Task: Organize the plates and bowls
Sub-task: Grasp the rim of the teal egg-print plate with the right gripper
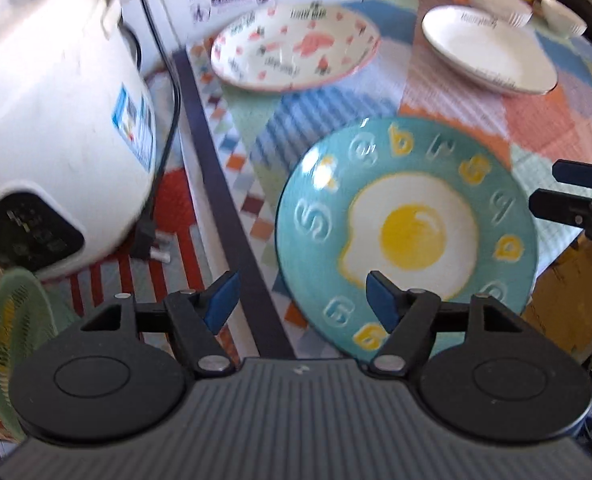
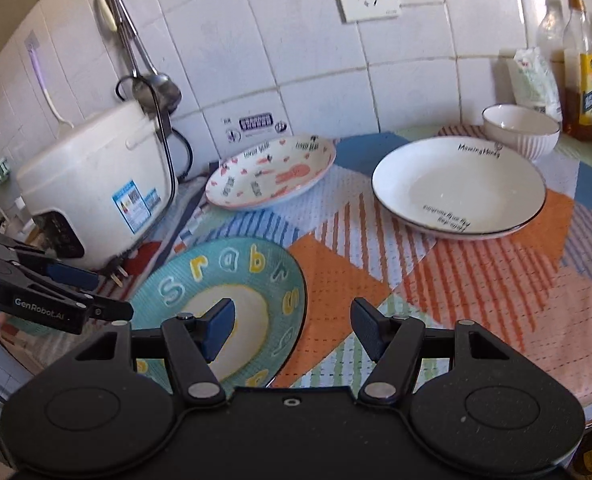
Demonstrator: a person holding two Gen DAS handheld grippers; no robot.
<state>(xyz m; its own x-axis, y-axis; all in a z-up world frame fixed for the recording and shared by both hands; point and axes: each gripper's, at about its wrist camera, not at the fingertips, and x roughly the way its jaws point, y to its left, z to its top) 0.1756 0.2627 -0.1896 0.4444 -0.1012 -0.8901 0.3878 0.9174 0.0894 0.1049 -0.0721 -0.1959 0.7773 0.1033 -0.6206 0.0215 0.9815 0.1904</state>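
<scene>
A: Claw status?
B: I read both wide, nothing gripped: left gripper (image 1: 302, 298) over the teal egg plate's (image 1: 406, 236) near-left rim, right gripper (image 2: 291, 326) over its right rim.
A: Other dishes?
B: Pink-patterned plate (image 2: 271, 172), white plate (image 2: 458, 186) and bowl (image 2: 520, 130) beyond, on the tablecloth (image 2: 476, 280).

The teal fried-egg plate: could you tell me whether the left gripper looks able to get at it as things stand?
Probably yes. The left gripper is open and empty just above the teal fried-egg plate, whose near-left rim lies bare between its fingers, with nothing stacked on it.
</scene>
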